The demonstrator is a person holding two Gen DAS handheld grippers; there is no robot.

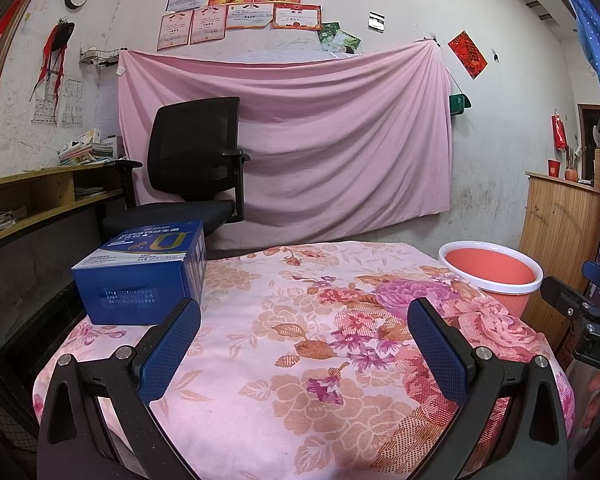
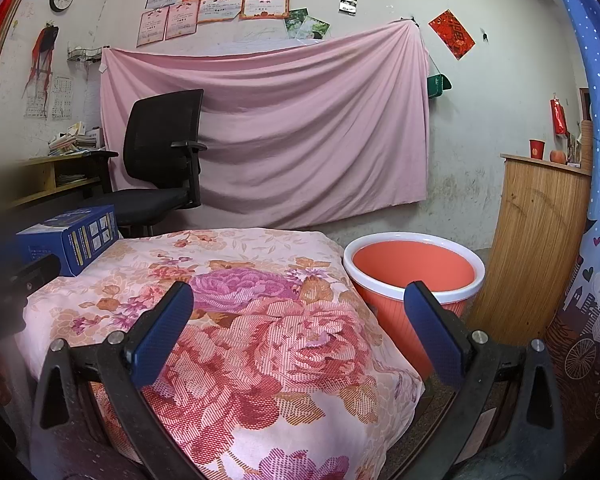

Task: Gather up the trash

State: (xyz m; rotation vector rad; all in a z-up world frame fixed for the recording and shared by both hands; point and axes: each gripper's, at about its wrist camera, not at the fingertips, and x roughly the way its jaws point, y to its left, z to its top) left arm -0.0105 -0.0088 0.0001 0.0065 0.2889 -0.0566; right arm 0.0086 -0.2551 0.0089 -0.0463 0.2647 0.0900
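Observation:
A blue cardboard box (image 1: pixel 140 276) stands on the far left of the table covered in a floral cloth (image 1: pixel 300 340); it also shows in the right wrist view (image 2: pixel 70 240). An orange bin with a white rim (image 1: pixel 492 270) stands on the floor beyond the table's right edge, also in the right wrist view (image 2: pixel 414 268). My left gripper (image 1: pixel 304 320) is open and empty over the cloth, just right of the box. My right gripper (image 2: pixel 298 308) is open and empty over the table's right part, with the bin just ahead on its right side.
A black office chair (image 1: pixel 196 164) stands behind the table before a pink sheet (image 1: pixel 300 140) hung on the wall. A desk with shelves (image 1: pixel 40 196) runs along the left. A wooden cabinet (image 2: pixel 536 240) stands at the right, past the bin.

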